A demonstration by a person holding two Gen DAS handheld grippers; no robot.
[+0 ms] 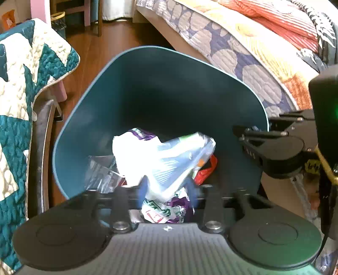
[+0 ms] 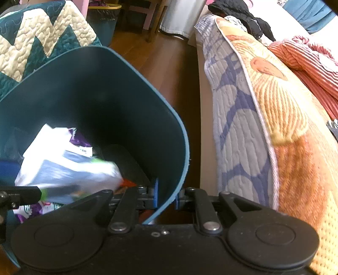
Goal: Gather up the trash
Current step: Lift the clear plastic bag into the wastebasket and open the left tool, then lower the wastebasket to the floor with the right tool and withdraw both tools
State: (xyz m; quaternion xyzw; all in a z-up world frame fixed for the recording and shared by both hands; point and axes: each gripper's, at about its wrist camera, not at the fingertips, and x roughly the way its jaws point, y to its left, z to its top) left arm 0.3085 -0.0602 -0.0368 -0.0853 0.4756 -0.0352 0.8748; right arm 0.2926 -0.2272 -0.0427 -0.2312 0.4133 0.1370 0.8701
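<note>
A teal trash bin (image 1: 160,80) stands on the floor, seen from above in both views. My left gripper (image 1: 168,190) is over its mouth, with a white and pale blue plastic wrapper (image 1: 164,158) between its blue fingers; the wrapper is blurred, so I cannot tell whether it is gripped. Below lie a purple and white wrapper (image 1: 169,209), clear plastic (image 1: 101,175) and a red wrapper (image 1: 206,172). My right gripper (image 2: 165,195) is shut on the bin's right rim (image 2: 183,135), one finger inside and one outside. It also shows in the left wrist view (image 1: 249,135).
A bed with a patterned quilt (image 2: 264,118) runs along the right of the bin. A teal and cream quilted cover (image 1: 25,88) drapes a chair at the left. Wooden floor (image 2: 164,59) lies between, with another bin (image 2: 103,19) and chair legs further back.
</note>
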